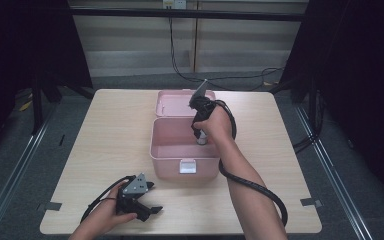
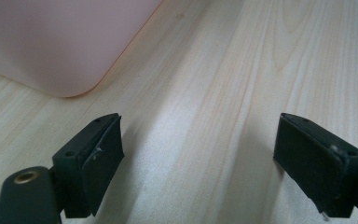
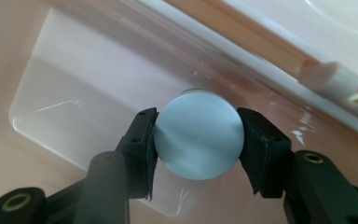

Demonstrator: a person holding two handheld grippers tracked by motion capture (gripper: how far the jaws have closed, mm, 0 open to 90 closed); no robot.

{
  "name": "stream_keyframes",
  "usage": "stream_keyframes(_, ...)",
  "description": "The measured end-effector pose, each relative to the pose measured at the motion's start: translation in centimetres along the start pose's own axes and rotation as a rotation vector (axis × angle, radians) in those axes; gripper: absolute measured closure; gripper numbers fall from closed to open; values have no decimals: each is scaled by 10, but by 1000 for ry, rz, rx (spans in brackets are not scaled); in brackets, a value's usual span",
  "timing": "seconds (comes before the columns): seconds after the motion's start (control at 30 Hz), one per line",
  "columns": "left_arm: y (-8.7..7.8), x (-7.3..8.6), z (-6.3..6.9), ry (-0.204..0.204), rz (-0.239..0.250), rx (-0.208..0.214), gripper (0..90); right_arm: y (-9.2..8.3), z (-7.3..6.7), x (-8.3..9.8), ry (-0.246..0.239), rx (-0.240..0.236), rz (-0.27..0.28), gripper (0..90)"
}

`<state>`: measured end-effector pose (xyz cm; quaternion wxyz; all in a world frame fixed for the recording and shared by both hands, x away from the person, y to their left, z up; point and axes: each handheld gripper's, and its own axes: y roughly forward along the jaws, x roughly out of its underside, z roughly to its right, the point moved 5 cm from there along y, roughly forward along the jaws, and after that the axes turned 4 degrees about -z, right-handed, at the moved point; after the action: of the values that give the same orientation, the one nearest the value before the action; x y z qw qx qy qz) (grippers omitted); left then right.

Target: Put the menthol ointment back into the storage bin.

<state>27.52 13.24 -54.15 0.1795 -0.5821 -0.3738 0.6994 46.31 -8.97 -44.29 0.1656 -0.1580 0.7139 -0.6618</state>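
At the near edge of the wooden table [image 1: 105, 130], the left hand [image 1: 100, 220] holds the left gripper [image 1: 147, 200] low over the tabletop, in front of the pink box's near left corner. Its jaws stand wide apart with nothing between them; bare wood shows in the gap in the left gripper view, and the rounded corner of the pink box [image 2: 51, 42] lies just beyond the left jaw.

Farther in, at the table's centre, the pink box [image 1: 160, 150] stands open, its white latch [image 1: 187, 166] on the near wall and its lid [image 1: 172, 102] folded back flat behind it.

The right hand [image 1: 215, 125] reaches over the box's right side and points the right gripper [image 1: 200, 140] downward into the box. In the right gripper view, its jaws are clamped on a round metal can [image 3: 198, 135], one jaw touching each side of the can's shiny flat top. The can is inside the box, near its far right corner. Whether the can touches the box floor cannot be told.

A black cable [image 1: 260, 190] trails from the right gripper along the forearm.
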Motion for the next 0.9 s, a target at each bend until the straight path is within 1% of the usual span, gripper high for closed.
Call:
stream_keyframes(0.2, 0, 0, 0, -1, 0, 0, 149, 4, -1, -2, -4, 4, 1, 501)
stream_keyframes(0.47, 0, 0, 0, 1, 0, -2, 149, 15, -3, -2, -8, 8, -3, 499)
stream_keyframes(0.8, 0, 0, 0, 0, -1, -3, 149, 22, -1, -1, -3, 18, -6, 495)
stream_keyframes(0.9, 0, 0, 0, 1, 0, -2, 147, 20, -1, -2, -3, 23, 14, 495)
